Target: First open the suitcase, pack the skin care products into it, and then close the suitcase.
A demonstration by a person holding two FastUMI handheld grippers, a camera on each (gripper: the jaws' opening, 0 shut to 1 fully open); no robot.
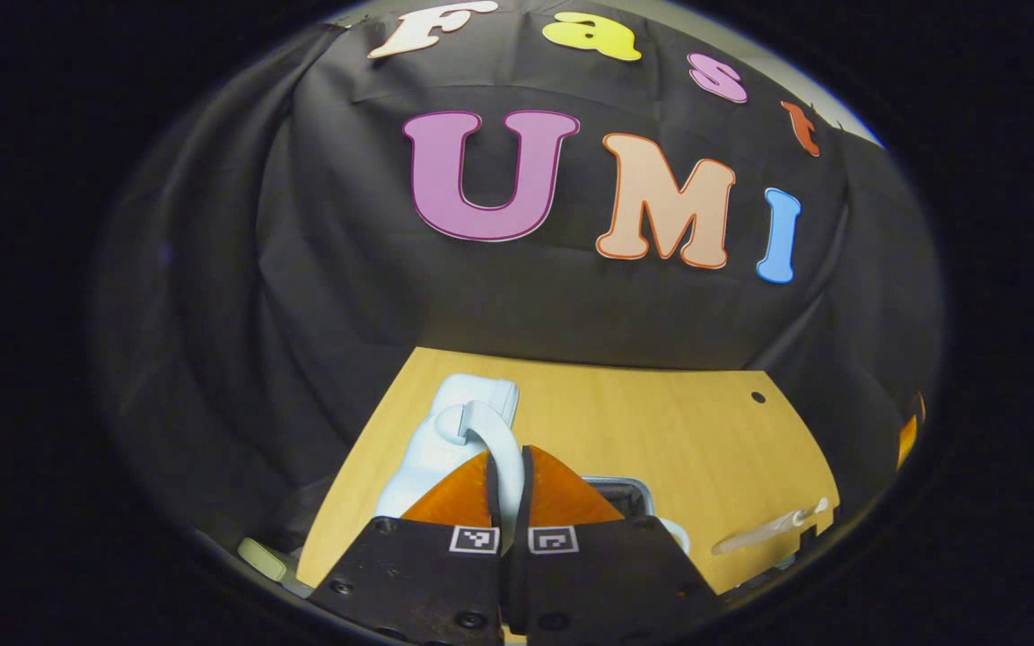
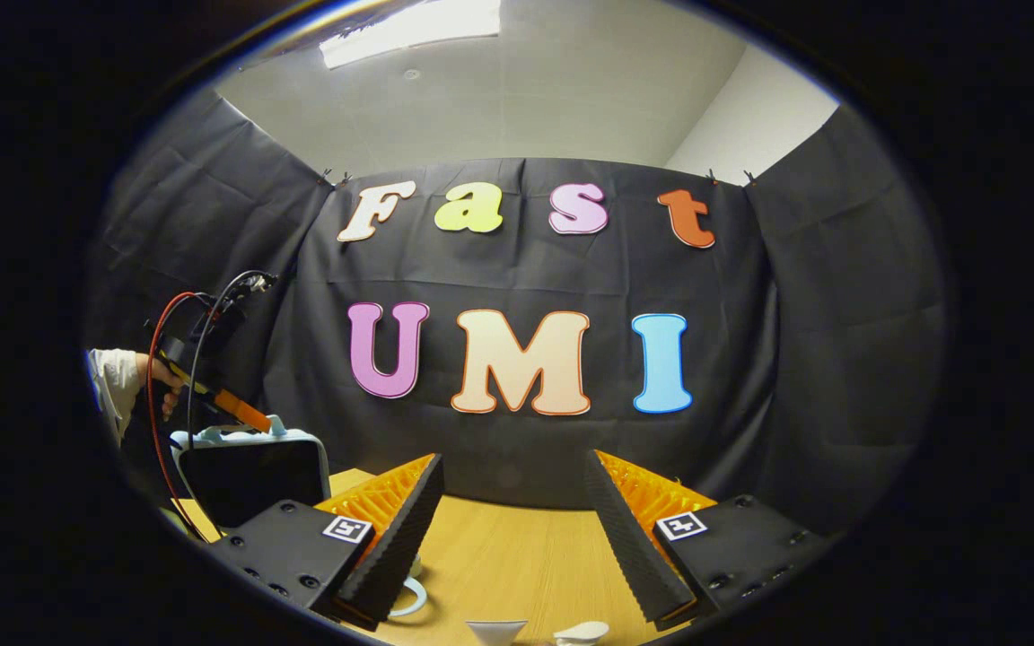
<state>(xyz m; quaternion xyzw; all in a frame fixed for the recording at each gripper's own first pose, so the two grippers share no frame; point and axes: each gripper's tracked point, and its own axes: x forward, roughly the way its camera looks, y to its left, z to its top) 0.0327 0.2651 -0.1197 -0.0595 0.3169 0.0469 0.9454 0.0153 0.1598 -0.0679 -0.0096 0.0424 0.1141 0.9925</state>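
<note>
Left jaws pinched on the suitcase handle, right jaws spread wide over the table.

The left gripper point(image 1: 506, 489) has its jaws almost together, clamped on the pale curved handle point(image 1: 481, 431) of the light-blue suitcase point(image 1: 445, 449), which sits at the near left part of the wooden table point(image 1: 661, 431). In the right gripper view the suitcase point(image 2: 252, 475) stands upright at the far left of the table point(image 2: 517, 556) with its dark face turned toward the camera, and the left gripper point(image 2: 243, 414) reaches down to its top edge, held by a hand point(image 2: 162, 381) in a white sleeve. The right gripper point(image 2: 512, 529) hangs with its jaws far apart, holding nothing. Small white items point(image 2: 535, 632) lie on the table just below it.
</note>
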